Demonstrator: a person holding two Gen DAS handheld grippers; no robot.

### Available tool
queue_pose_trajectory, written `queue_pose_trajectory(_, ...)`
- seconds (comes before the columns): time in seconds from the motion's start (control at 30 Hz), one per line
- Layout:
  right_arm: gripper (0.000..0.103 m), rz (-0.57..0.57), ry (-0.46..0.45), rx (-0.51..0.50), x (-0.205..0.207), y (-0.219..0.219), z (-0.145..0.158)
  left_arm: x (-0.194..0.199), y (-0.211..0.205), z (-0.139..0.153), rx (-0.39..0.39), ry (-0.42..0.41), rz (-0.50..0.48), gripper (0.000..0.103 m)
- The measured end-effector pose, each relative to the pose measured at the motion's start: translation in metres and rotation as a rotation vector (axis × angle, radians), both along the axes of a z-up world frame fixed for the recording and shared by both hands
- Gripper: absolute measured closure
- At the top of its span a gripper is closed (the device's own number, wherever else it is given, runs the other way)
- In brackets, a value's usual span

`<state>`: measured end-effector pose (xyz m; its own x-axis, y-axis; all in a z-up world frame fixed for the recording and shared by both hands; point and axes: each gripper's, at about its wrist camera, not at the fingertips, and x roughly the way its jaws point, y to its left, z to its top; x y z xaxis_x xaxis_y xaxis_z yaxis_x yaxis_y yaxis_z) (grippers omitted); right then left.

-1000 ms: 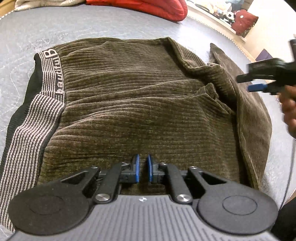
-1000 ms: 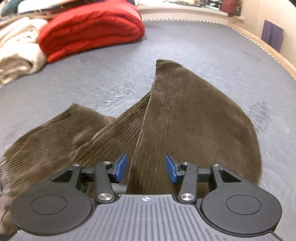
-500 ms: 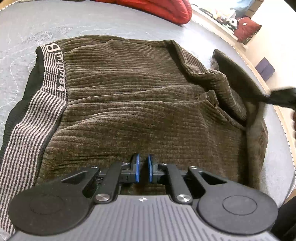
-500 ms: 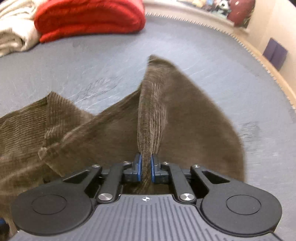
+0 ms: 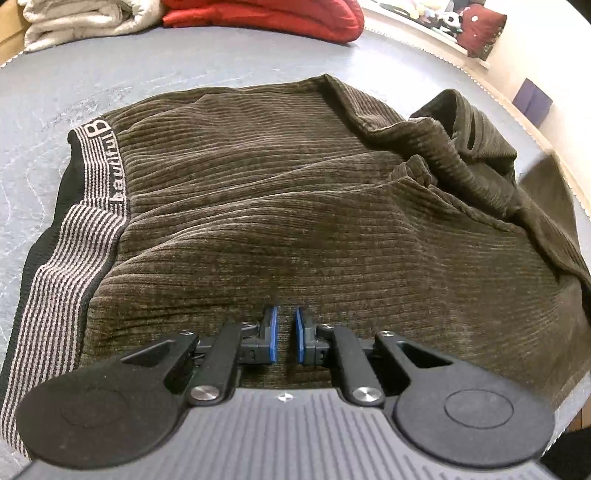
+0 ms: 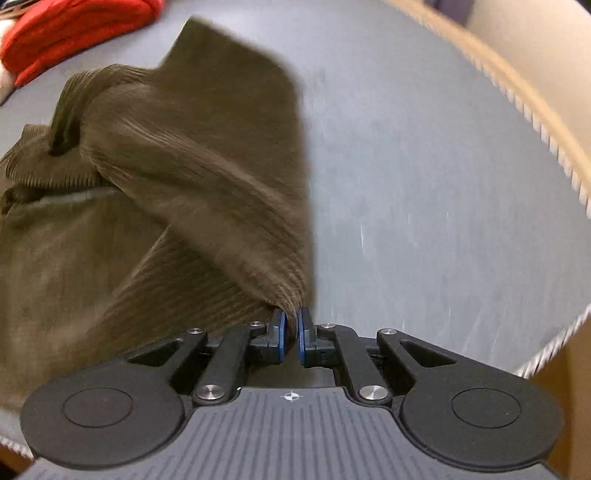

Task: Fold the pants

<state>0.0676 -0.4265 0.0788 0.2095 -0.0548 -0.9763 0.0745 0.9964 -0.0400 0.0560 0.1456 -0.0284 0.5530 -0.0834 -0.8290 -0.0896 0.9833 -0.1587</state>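
Right now the right gripper is pinched tight on a bunched edge of the brown corduroy pants; its jaws have just closed, and cloth is squeezed between the blue pads. From that pinch a twisted strip of leg fabric rises and stretches back toward the rest of the garment, over the grey padded table. The right view is blurred, so the hand seems to be mid-swing.

The left gripper is almost closed, with the near edge of the pants in its narrow gap; whether the pads truly bite the cloth is hard to say. The pants lie spread across the table ahead of it, the striped waistband on the left and a rumpled heap of leg fabric on the right.

To do the fold well, I would keep the left side pinned as an anchor, carry the held leg in a low arc, let the twist fall out before laying it down, and line its edge up with the layer below.

Count: two grippers, one pair of pants, one waistband, one red folded blanket and one pale folded blanket at the far edge.
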Motion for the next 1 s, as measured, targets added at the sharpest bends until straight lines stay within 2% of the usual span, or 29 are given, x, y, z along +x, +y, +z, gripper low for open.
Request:
queue_pose_trajectory(0.1,0.096,-0.021,-0.028,0.039,-0.017,-0.012,-0.002,0.0,-0.001,0.0,0.0,0.003,0.017,0.091)
queue_pose_trajectory(0.2,0.085,-0.023,-0.088,0.046,-0.024,-0.016,0.01,0.0,-0.007,-0.001,0.039,-0.006,0.003,0.091)
queue_pose_trajectory(0.23,0.085,-0.015,-0.11,0.043,-0.026,-0.019,0.016,0.0,-0.01,-0.001,0.056,-0.011,-0.007,0.091)
queue_pose_trajectory(0.37,0.082,0.051,-0.26,-0.002,-0.013,-0.011,0.046,-0.002,-0.013,-0.001,0.083,-0.02,-0.023,0.091)
queue_pose_trajectory(0.47,0.08,0.092,-0.36,0.005,0.01,0.004,0.064,-0.002,-0.014,-0.002,0.096,-0.027,-0.03,0.09)
queue_pose_trajectory(0.5,0.075,0.119,-0.377,0.012,0.019,0.012,0.067,-0.002,-0.014,-0.002,0.103,-0.029,-0.035,0.09)
queue_pose_trajectory(0.57,0.066,0.19,-0.389,0.013,0.03,0.031,0.069,-0.003,-0.015,-0.002,0.112,-0.034,-0.042,0.09)
queue_pose_trajectory(0.63,0.058,0.28,-0.379,-0.007,0.044,0.056,0.058,-0.003,-0.015,-0.002,0.112,-0.036,-0.046,0.09)
queue_pose_trajectory(0.8,0.053,0.459,-0.284,-0.111,0.072,0.12,0.011,-0.004,-0.011,0.0,0.087,-0.038,-0.039,0.088)
queue_pose_trajectory(0.83,0.053,0.479,-0.263,-0.127,0.075,0.13,0.001,-0.005,-0.01,0.001,0.085,-0.042,-0.039,0.077)
queue_pose_trajectory(0.87,0.052,0.499,-0.24,-0.143,0.078,0.138,-0.009,-0.006,-0.011,0.004,0.087,-0.054,-0.043,0.051)
queue_pose_trajectory(0.93,0.052,0.536,-0.201,-0.199,0.086,0.152,-0.027,-0.01,-0.016,0.011,0.12,-0.105,-0.054,0.024)
queue_pose_trajectory(1.0,0.053,0.568,-0.193,-0.279,0.09,0.157,-0.042,-0.012,-0.023,0.018,0.177,-0.179,-0.087,0.023)
